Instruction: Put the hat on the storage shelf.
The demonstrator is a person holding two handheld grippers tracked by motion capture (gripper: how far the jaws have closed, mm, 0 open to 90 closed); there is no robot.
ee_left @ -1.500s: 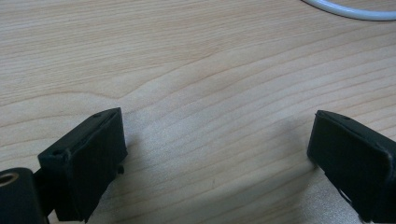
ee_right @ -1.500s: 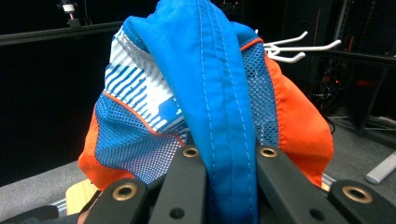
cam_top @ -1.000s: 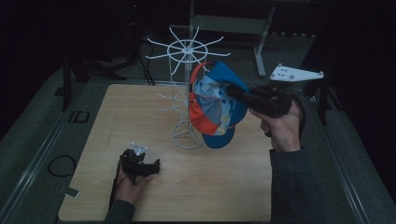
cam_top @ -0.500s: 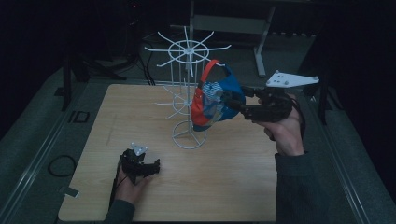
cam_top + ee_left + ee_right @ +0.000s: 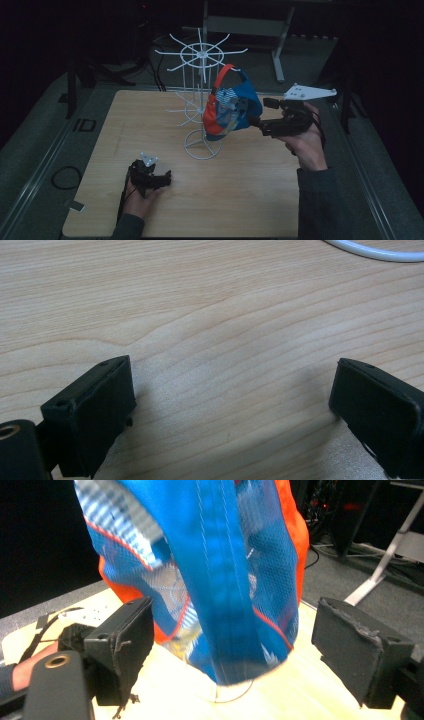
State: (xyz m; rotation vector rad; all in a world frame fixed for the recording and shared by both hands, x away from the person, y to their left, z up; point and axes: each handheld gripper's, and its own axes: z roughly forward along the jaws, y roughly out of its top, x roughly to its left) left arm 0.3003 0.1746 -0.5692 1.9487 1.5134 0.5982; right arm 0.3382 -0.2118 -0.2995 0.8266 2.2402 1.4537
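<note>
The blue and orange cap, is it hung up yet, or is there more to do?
Mostly done: the blue and orange cap hangs from the white wire rack on the wooden table. In hand: the right gripper has just been opening; its jaws stand wide, the cap between them unpressed. The left gripper rests open on the table. Left: probably just pulling the right gripper away.

Cap (image 5: 231, 107) on rack (image 5: 199, 100), table (image 5: 250, 190) centre
</note>
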